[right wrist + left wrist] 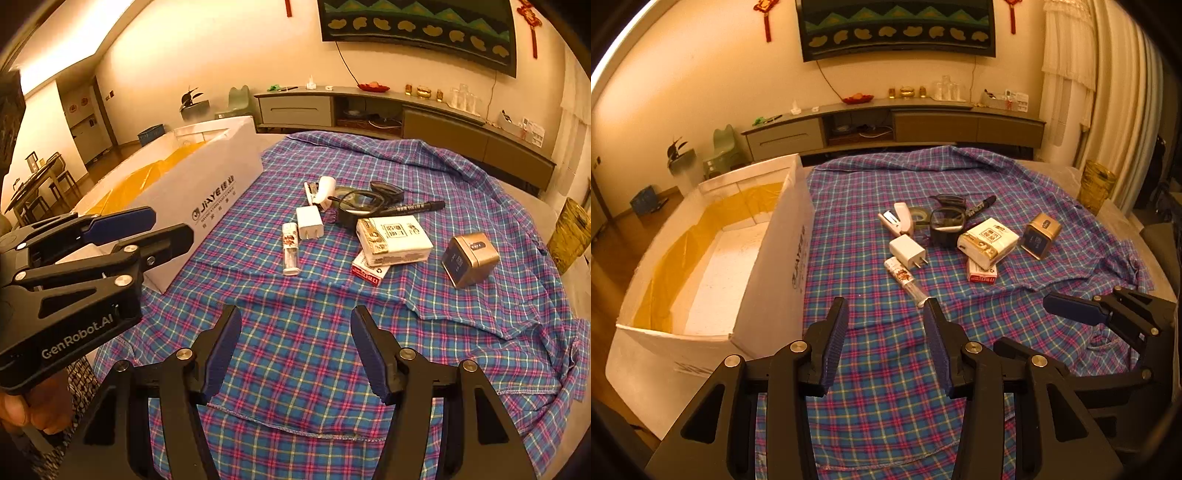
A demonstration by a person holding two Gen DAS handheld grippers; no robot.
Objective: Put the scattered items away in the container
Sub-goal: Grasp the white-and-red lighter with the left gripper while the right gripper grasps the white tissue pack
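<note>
Left gripper (886, 317): jaws apart, nothing btwn; hovers over plaid cloth (886, 406) nr counter's near edge, just right of box.
Right gripper (295, 325): jaws apart, nothing held; over cloth at near edge, items ahead.
Box (775, 266): white cardboard, open top, yellow liner inside; along counter's left edge, touching cloth's left border.
Items: clustered mid-counter on cloth, apart from box.
Charger (907, 252): white plug adapter, prongs twd right; left side of cluster.
Tube (905, 278): small clear w/ red print, lying just nearer than charger, closest item to left gripper.
Stapler (897, 218): white/pink, far-left of cluster, beside tape roll (918, 214).
Glasses (947, 219): dark frames, resting on black case, far side of cluster.
Marker (980, 206): black, lying beside glasses, twd far edge.
Tissue pack (988, 242): white, overlapping red-white card box (980, 275).
Tin (1041, 235): gold/blue, tilted, right end of cluster.
Bkgd: TV cabinet (894, 125) along far wall.
</note>
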